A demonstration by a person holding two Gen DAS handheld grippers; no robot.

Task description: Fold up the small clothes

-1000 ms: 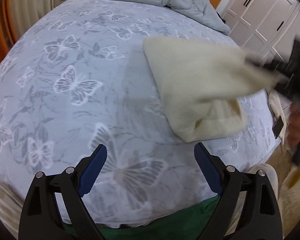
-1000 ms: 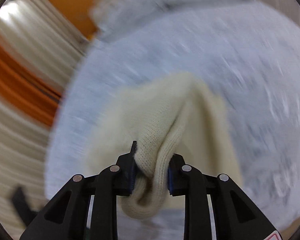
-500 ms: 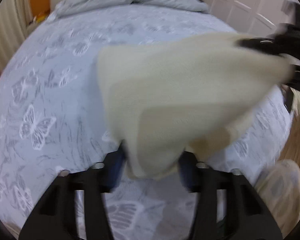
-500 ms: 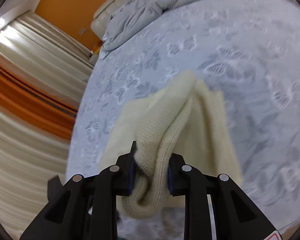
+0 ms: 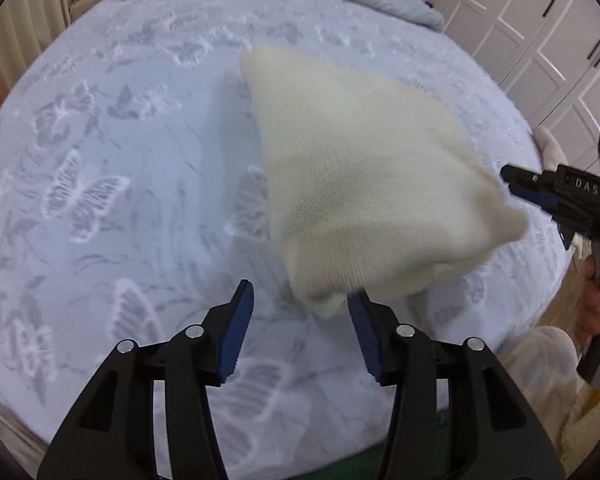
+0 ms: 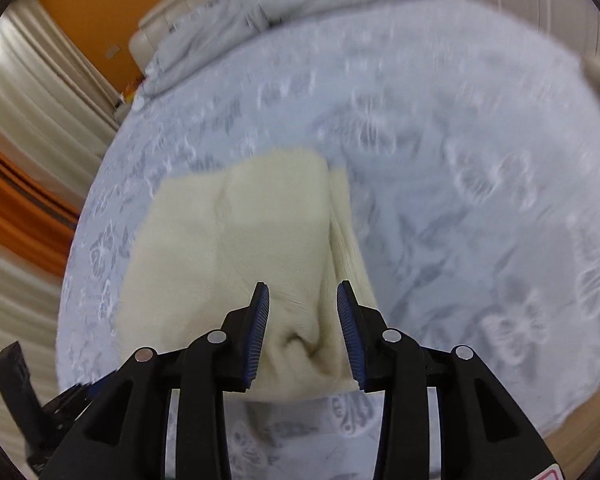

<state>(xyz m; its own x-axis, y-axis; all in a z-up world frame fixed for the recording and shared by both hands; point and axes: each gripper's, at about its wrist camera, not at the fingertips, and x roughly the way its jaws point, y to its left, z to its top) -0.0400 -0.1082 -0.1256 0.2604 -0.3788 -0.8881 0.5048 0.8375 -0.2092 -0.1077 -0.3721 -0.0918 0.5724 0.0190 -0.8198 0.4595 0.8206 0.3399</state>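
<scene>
Only one readable marking: pale capital letters "DAS" on the side of the black plastic right gripper [image 5: 534,192], seen at the right edge of the left wrist view. In the right wrist view there's a corner of a white sticker with red edge [image 6: 550,474] at the bottom right of the black gripper body, cut off by the frame, nothing legible on it. No other text, numbers, brands or signs can be read anywhere in either view.
</scene>
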